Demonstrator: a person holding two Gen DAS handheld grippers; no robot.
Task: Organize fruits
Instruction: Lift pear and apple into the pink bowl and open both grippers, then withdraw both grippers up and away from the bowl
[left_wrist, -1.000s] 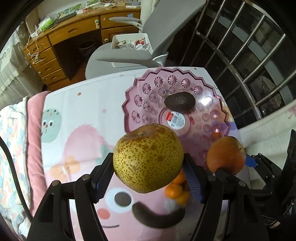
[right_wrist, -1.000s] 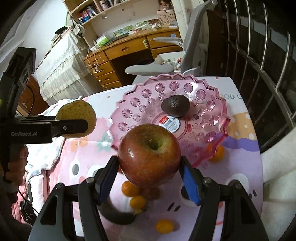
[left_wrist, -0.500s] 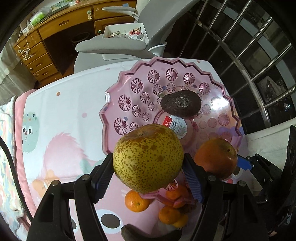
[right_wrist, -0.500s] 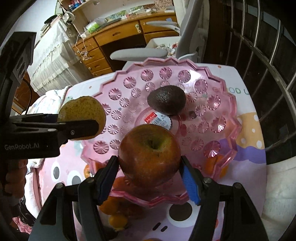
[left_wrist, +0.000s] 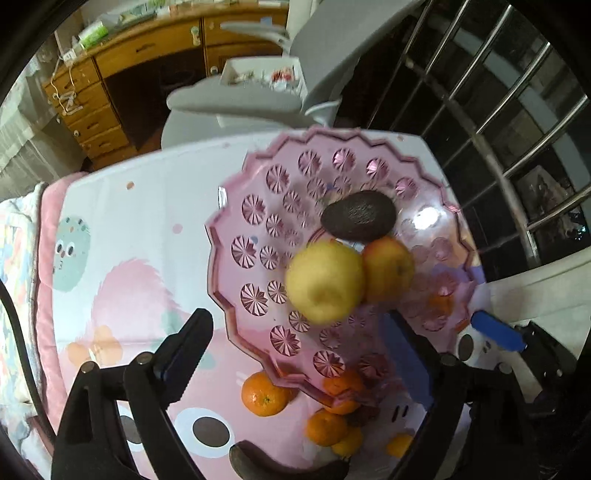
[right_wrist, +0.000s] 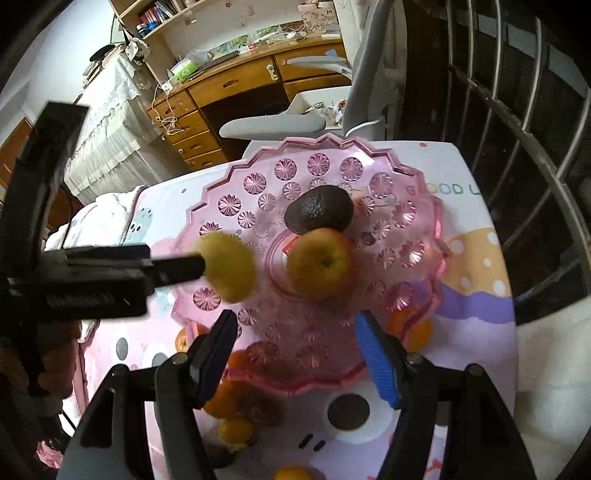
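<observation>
On the left, the left gripper (left_wrist: 303, 354) has its fingers opening with nothing between them; the blurred yellow pear (left_wrist: 325, 280) sits below in the pink bowl (left_wrist: 236, 229), beside the apple (left_wrist: 388, 267) and the dark avocado (left_wrist: 358, 214). To the right, the right gripper (right_wrist: 295, 354) is also released, its fingers apart and empty above the bowl. Left to do, I judge: several tangerines (left_wrist: 264, 393) and a dark banana (left_wrist: 288, 465) lie on the worktop (left_wrist: 147, 221).

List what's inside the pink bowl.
The pink bowl holds an avocado, an apple and a blurred yellow pear. The apple mostly covers the label at the bowl's centre.
</observation>
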